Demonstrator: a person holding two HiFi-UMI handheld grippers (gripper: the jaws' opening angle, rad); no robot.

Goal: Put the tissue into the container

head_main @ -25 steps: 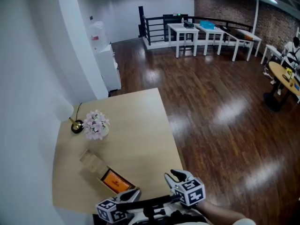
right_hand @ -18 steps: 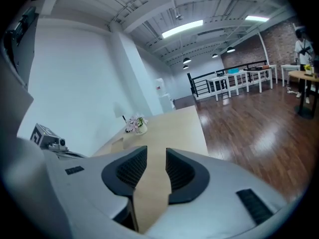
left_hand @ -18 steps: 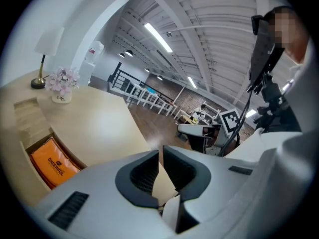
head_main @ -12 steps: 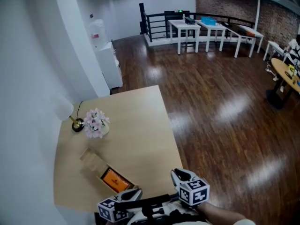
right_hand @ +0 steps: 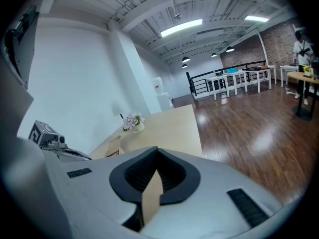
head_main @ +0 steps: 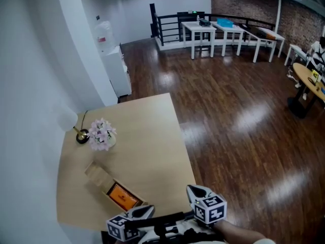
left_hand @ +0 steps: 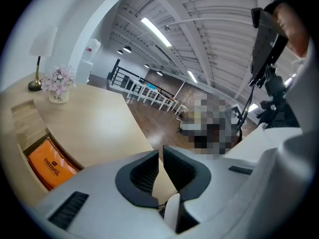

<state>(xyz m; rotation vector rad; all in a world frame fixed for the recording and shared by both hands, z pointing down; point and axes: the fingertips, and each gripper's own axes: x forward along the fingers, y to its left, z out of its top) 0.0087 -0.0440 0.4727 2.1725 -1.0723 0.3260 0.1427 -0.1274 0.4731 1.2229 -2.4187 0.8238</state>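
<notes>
Just orange pack (branded) in container

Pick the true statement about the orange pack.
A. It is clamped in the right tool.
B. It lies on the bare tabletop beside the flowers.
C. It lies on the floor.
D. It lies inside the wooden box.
D: the orange pack sits between the walls of the wooden box, apart from the flowers.

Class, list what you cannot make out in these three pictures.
Head view: orange pack in the wooden container, print too small to read.
Head view: person at the right edge, cut off and tiny.
Left gripper view: container's near end, hidden behind the left hand-held gripper.
Head view: lamp shade, washed out against the white wall.
</notes>
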